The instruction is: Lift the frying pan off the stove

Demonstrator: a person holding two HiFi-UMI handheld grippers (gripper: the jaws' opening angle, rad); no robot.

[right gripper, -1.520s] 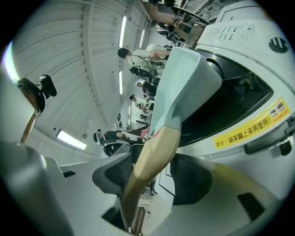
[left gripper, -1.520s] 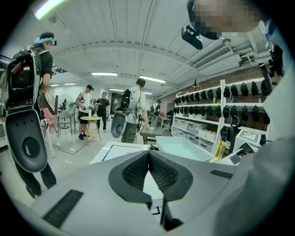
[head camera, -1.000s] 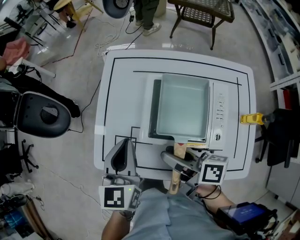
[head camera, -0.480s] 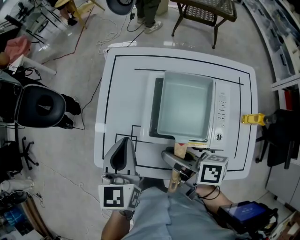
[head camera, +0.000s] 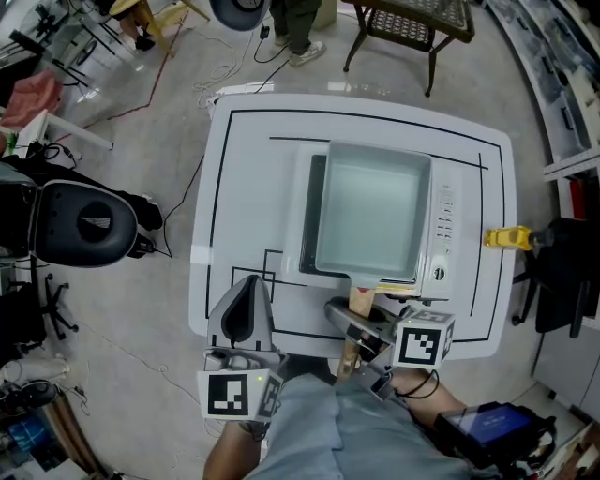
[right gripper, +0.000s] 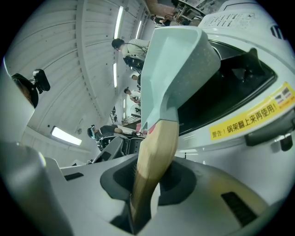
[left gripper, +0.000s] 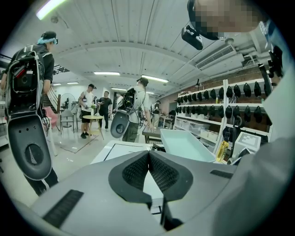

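Observation:
A pale mint square frying pan [head camera: 370, 211] sits on a white portable stove [head camera: 441, 225] in the middle of the white table [head camera: 244, 187]. Its wooden handle [head camera: 357, 305] points toward me over the table's front edge. My right gripper [head camera: 361, 339] is closing around that handle. In the right gripper view the handle [right gripper: 154, 156] runs between the dark pads [right gripper: 122, 182], which lie against its sides, and the pan [right gripper: 173, 60] rises ahead above the stove [right gripper: 249, 87]. My left gripper [head camera: 242, 314] hangs at the front left of the table, shut [left gripper: 148, 159] with nothing in it.
A yellow object [head camera: 504, 237] lies at the table's right edge. A black office chair [head camera: 84, 225] stands to the left on the floor, a dark wicker chair [head camera: 408, 23] beyond the far side. Black lines mark the tabletop. People stand in the background [left gripper: 133, 106].
The right gripper's jaws have drawn in around the wooden handle. The pan, the stove and the left gripper have stayed where they were.

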